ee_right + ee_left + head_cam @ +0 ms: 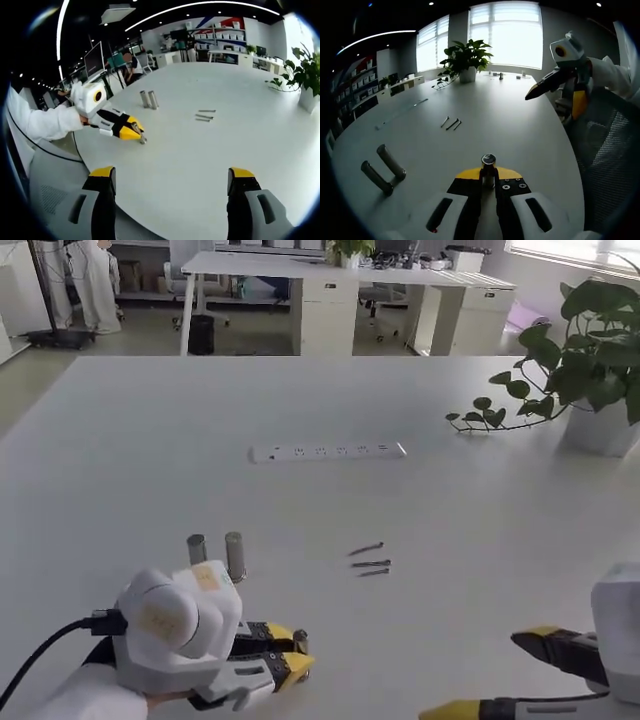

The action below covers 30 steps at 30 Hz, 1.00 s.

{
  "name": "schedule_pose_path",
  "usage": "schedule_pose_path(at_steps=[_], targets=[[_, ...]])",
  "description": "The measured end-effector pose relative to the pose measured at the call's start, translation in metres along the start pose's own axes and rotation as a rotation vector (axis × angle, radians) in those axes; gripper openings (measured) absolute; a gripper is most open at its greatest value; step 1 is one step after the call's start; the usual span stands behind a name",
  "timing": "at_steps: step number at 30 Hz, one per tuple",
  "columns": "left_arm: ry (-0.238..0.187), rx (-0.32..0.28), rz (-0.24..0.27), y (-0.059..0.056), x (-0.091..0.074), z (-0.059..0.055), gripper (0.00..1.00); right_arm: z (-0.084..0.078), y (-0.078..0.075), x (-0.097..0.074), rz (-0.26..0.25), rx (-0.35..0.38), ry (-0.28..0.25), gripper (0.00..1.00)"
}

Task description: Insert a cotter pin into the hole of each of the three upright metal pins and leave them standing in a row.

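The left gripper [290, 658] has its jaws closed narrow on one short metal pin [488, 161]. This pin is a grey cylinder with a shiny flat top. It is held upright, low over the white table [450, 520], and I cannot tell if its foot touches the surface. The two other metal pins [235, 555] stand upright, just beside each other, at about 11 o'clock from the left gripper's tips in the head view. The three cotter pins [371, 563] are thin and grey and lie close together, almost parallel. They are at about 1 o'clock from the held pin, well apart from it. The right gripper [171, 175] has its jaws wide apart and holds nothing. It hangs at about 3 o'clock from the left one, at the near edge of the table.

A white power strip [328, 451] lies flat at 12 o'clock, beyond the cotter pins. A potted plant [598, 428] stands at 2 o'clock, near the right edge. The tabletop from the held pin to the cotter pins is bare, and so is the way to the standing pair. In the right gripper view the near table edge curves close below the left gripper.
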State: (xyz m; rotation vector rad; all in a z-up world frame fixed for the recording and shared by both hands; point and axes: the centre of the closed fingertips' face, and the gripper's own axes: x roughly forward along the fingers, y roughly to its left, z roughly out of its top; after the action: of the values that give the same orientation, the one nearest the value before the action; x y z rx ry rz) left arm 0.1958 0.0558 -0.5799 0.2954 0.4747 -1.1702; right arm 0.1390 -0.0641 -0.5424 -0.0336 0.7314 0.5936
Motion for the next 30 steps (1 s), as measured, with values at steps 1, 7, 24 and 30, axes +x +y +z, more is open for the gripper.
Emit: schedule_pose_path(at_steps=[1,7,24,30], targets=[[-0.004,-0.011,0.001,0.0,0.0,0.0,0.07,0.001,0.0,0.0,0.002,-0.002,-0.005,0.91],[-0.022,-0.052,-0.017,-0.001,-0.002,0.002,0.11,0.0,0.001,0.0,0.004,-0.006,0.003,0.91],[-0.124,-0.158,-0.075,-0.009,-0.038,0.022,0.76,0.012,-0.003,-0.004,0.014,-0.03,-0.025,0.9],[-0.15,-0.163,-0.043,-0.003,-0.058,0.027,0.96,0.022,-0.009,-0.005,0.021,-0.066,-0.036,0.88]])
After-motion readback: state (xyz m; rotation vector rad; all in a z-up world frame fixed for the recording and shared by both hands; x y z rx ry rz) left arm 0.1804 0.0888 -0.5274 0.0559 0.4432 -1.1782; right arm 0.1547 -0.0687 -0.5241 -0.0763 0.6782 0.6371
